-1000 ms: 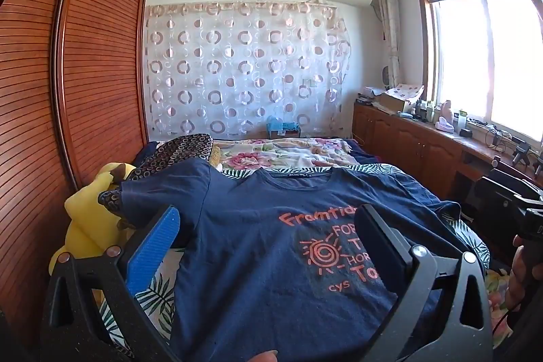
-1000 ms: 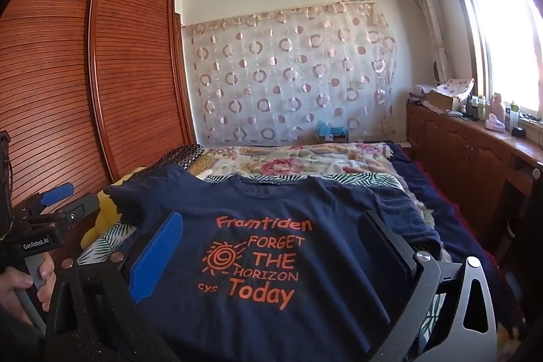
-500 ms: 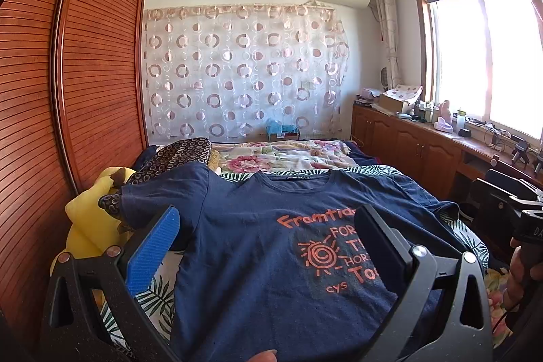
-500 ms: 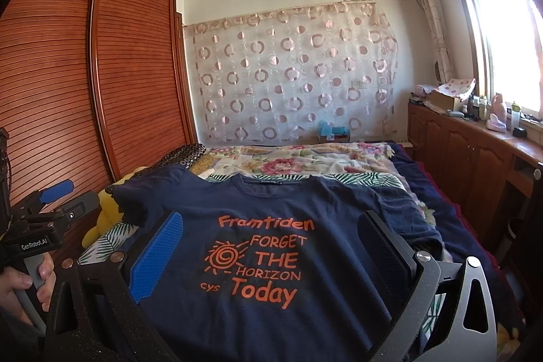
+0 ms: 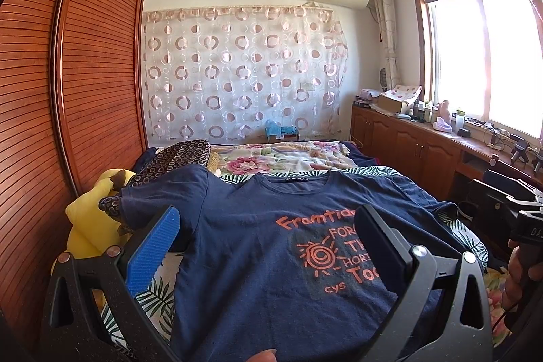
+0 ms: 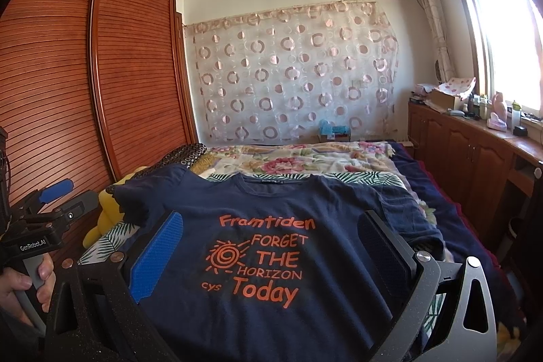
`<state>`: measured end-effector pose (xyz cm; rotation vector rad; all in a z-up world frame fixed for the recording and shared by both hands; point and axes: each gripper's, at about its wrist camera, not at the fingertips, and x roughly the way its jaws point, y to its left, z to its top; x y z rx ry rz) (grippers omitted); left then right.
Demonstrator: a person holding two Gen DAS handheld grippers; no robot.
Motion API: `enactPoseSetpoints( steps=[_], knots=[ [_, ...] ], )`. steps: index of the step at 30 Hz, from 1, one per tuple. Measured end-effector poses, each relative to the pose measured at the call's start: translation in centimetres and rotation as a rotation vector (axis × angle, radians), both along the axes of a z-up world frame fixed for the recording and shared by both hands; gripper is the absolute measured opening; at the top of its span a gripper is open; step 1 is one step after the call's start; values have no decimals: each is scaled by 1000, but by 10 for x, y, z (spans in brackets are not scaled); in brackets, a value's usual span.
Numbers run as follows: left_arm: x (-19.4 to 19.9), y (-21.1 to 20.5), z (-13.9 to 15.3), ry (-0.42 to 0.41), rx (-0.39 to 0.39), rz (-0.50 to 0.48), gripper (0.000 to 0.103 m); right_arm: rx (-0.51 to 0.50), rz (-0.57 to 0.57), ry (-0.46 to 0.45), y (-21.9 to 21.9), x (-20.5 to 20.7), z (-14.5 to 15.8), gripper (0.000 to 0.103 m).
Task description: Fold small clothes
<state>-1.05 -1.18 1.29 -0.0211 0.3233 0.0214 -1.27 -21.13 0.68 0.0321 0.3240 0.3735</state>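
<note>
Navy T-shirt [image 6: 271, 260] lies flat, print up, on the bed [image 6: 305, 158].
Left gripper [image 5: 264, 226] and right gripper [image 6: 271, 226] both hover above it, jaws spread wide, holding nothing.

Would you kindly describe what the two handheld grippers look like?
Both the left gripper and right gripper have black speckled frames with silver bolts, one blue ribbed pad and one black pad. The left one's body reads "GenRobot.AI" and has a grey handle.
</note>
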Motion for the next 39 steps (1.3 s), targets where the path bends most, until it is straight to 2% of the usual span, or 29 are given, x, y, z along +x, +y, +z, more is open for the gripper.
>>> enactPoseSetpoints(
  steps=[39],
  knots=[
    [-6, -4, 6, -12, 5, -3, 103, 4, 1, -4, 0, -3, 4, 103]
  ],
)
